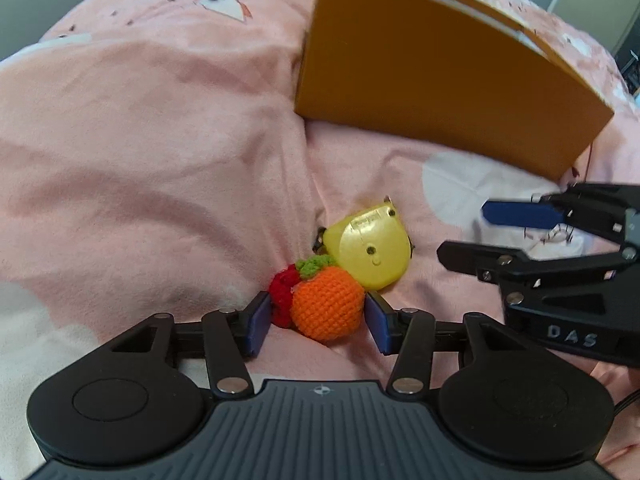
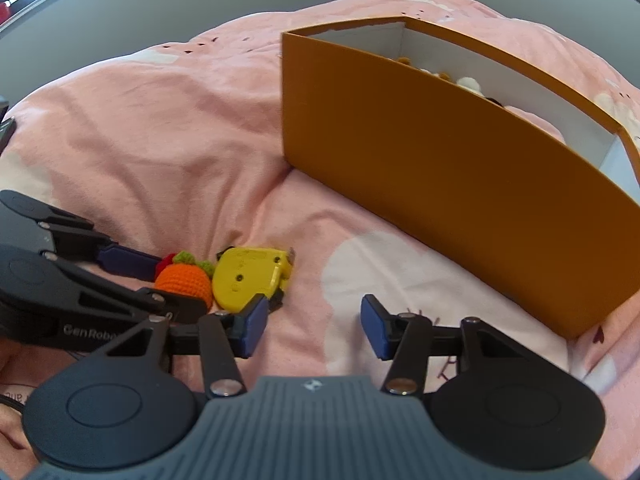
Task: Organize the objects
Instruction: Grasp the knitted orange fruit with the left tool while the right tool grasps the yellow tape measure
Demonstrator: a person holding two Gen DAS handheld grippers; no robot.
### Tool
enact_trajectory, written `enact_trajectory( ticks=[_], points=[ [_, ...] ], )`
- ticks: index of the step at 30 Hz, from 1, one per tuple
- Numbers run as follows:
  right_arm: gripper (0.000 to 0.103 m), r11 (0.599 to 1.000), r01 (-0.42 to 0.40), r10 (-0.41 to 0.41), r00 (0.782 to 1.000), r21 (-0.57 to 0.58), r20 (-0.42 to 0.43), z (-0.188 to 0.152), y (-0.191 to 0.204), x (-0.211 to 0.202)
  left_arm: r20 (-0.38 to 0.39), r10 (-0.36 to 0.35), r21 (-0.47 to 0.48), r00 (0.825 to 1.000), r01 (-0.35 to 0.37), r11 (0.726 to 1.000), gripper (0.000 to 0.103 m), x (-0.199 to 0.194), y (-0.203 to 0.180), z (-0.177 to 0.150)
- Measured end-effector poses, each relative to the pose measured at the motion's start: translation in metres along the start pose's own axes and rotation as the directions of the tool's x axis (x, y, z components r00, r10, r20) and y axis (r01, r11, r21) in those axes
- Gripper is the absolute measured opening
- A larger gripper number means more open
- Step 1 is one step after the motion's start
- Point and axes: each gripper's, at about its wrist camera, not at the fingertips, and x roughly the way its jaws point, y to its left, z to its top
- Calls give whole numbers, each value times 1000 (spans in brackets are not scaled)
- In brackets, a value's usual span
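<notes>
An orange crochet fruit (image 1: 326, 308) with a green top and a red crochet piece (image 1: 283, 296) attached lies on the pink bedsheet. My left gripper (image 1: 319, 320) straddles it, open, with its blue pads close at either side; no squeeze shows. A yellow tape measure (image 1: 370, 250) lies just beyond the fruit, touching it. In the right wrist view the fruit (image 2: 184, 280) and tape measure (image 2: 248, 276) sit at the left, with the left gripper (image 2: 182, 285) around the fruit. My right gripper (image 2: 314, 328) is open over bare sheet, and its fingers (image 1: 464, 232) show at the right.
An open orange cardboard box (image 2: 440, 152) with white inner walls stands on the bed beyond both grippers; several small toys (image 2: 468, 82) lie inside. The pink bedsheet (image 1: 160, 140) is rumpled, with folds to the left. A grey wall lies beyond the bed.
</notes>
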Motion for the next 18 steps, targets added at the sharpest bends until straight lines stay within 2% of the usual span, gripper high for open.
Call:
enact_trajectory(
  ticks=[6, 13, 18],
  points=[
    [51, 998, -36, 36, 999, -49, 1, 8, 16, 5, 119, 52, -61, 992, -45, 997, 54, -32, 12, 0],
    [52, 997, -46, 42, 997, -66, -61, 18, 36, 29, 117, 47, -104, 992, -34, 994, 54, -33, 24, 2],
    [54, 996, -22, 13, 995, -92, -96, 19, 49, 47, 115, 29, -120, 993, -15, 993, 54, -26, 32, 6]
  ],
)
